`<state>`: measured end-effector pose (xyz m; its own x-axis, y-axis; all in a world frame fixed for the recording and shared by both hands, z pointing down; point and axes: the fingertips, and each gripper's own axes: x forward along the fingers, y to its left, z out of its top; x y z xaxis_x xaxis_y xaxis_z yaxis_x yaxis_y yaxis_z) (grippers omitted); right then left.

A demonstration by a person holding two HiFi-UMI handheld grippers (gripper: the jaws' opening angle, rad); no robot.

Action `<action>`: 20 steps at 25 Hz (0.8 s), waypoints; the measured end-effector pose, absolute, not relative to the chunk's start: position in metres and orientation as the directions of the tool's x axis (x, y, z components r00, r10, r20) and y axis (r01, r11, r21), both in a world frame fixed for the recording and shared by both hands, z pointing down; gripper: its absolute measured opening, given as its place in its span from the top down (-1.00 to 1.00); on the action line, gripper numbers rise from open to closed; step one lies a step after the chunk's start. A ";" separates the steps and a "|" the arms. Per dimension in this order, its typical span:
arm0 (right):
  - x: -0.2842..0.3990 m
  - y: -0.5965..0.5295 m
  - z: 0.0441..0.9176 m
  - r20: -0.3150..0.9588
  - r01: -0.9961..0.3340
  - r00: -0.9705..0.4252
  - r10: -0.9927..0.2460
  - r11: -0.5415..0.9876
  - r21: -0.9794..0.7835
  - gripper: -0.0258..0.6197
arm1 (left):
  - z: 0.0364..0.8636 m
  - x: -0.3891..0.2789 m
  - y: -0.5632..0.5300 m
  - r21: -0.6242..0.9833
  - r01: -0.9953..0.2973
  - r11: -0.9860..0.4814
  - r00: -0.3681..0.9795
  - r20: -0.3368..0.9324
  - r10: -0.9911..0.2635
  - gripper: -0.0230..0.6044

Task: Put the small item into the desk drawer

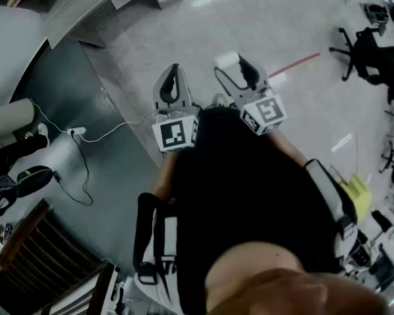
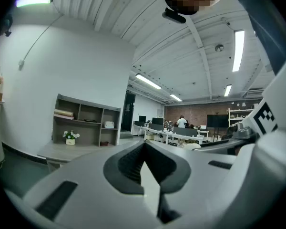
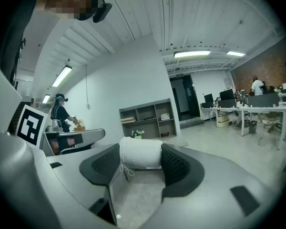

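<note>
A small white roll tied with thin string sits between the pads of my right gripper, which is shut on it. The head view shows the same roll at the tip of the right gripper, held out over the grey floor. My left gripper is beside it, just to the left. Its jaws meet at the tip with nothing between them, so the left gripper is shut and empty. I see no desk drawer in any view.
An open grey shelf unit stands against the white wall ahead, with a low wooden counter nearby. A power strip with a white cable lies on the floor to the left. Office chairs stand to the right, and a wooden chair is behind on the left.
</note>
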<state>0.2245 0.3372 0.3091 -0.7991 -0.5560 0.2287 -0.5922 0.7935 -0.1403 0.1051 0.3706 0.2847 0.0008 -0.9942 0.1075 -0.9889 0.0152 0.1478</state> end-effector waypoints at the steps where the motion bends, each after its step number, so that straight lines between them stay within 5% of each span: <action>1: 0.226 0.338 0.310 0.227 -0.590 -0.801 -0.555 0.796 -0.135 0.09 | 0.285 0.107 0.371 0.147 -0.989 0.015 0.001 0.106 -0.994 0.93; 20: 0.210 0.339 0.310 0.224 -0.596 -0.798 -0.560 0.788 -0.153 0.09 | 0.291 0.091 0.369 0.163 -0.987 0.005 0.013 0.110 -0.994 0.93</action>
